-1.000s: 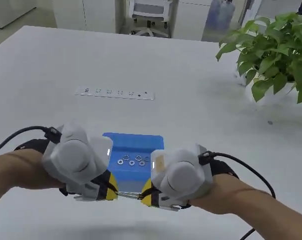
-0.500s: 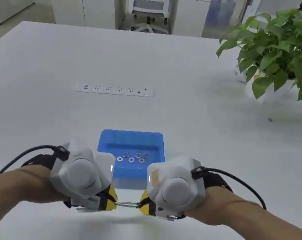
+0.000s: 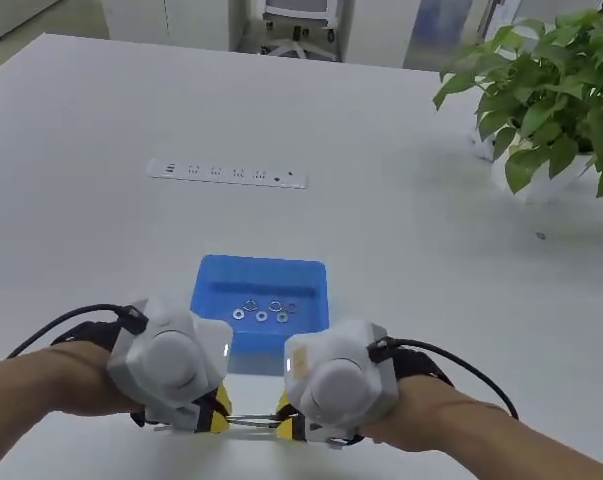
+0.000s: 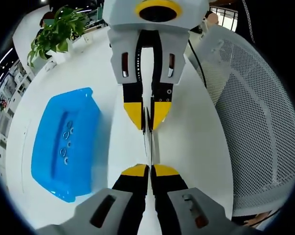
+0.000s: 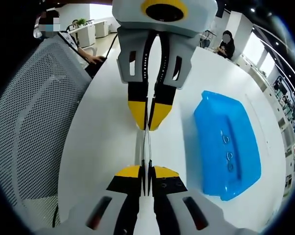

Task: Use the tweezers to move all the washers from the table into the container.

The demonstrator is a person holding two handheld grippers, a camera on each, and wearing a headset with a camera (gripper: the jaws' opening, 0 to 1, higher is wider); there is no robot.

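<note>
Head view: left gripper [image 3: 219, 418] and right gripper [image 3: 284, 425] face each other, tweezers [image 3: 251, 423] spanning between them; washers [image 3: 261, 311] lie inside the blue container [image 3: 261, 268] just beyond. Left gripper view: its jaws pinch the tweezers. Right gripper view: its jaws pinch the tweezers' other end.
</note>
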